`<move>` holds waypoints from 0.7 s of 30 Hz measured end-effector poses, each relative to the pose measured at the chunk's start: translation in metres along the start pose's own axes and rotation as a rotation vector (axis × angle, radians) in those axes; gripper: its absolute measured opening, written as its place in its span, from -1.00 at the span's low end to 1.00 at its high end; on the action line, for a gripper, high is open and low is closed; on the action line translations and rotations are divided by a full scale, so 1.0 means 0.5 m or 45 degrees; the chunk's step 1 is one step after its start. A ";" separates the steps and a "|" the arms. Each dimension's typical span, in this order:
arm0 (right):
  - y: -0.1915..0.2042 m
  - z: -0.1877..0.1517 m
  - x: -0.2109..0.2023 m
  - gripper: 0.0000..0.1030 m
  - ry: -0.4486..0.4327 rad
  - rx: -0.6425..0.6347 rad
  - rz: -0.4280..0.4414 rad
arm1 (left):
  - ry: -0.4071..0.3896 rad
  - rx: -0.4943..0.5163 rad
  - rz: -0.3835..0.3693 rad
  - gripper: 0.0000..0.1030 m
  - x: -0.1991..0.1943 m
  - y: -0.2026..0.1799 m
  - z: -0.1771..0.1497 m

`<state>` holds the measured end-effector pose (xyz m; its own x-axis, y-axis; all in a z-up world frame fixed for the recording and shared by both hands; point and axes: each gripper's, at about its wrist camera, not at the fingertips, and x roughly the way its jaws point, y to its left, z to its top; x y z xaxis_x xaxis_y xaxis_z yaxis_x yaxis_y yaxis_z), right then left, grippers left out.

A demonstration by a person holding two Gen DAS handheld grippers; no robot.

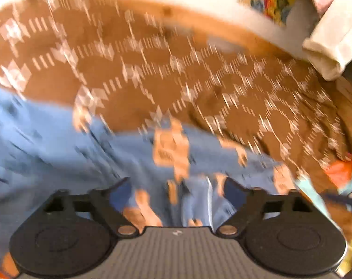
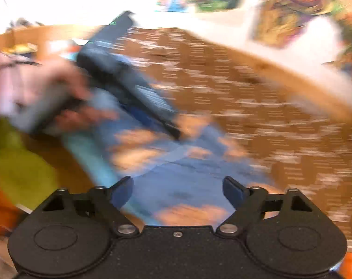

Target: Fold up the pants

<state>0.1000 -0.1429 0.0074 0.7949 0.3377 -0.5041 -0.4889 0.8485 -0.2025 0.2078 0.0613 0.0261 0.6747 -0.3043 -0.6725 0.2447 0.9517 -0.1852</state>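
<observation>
Light blue ripped jeans (image 1: pixel 48 144) lie on a brown patterned bedspread (image 1: pixel 152 69). Both views are motion-blurred. In the left wrist view my left gripper (image 1: pixel 178 188) is open, its fingers (image 1: pixel 121 193) wide apart just above the jeans near the torn patches. In the right wrist view my right gripper (image 2: pixel 178 189) is open over the jeans (image 2: pixel 176 169). There the left gripper's dark body (image 2: pixel 129 86) shows too, held by a hand (image 2: pixel 36 88), its tip (image 2: pixel 176 132) at the cloth.
A cream folded cloth (image 1: pixel 329 44) lies at the bed's far right. Colourful pictures (image 2: pixel 292 7) hang on the white wall. Yellow-green (image 2: pixel 20 172) and orange fabric lies at the left in the right wrist view. The bed's wooden edge (image 2: pixel 292 79) runs behind.
</observation>
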 end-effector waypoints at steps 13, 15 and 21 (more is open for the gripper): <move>-0.154 -0.024 0.119 0.98 0.146 0.110 -0.188 | -0.073 0.168 0.433 1.00 0.058 -0.061 -0.079; -0.159 -0.048 0.150 0.98 0.209 0.082 -0.168 | -0.071 0.188 0.450 1.00 0.062 -0.064 -0.081; -0.242 -0.080 0.093 0.97 0.151 0.416 -0.248 | -0.069 0.140 0.384 0.99 0.028 -0.058 -0.072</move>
<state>0.1821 -0.2462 -0.0251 0.8050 0.1246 -0.5800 -0.1777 0.9834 -0.0355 0.1850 0.0306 -0.0036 0.7637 -0.0135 -0.6454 0.0996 0.9903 0.0972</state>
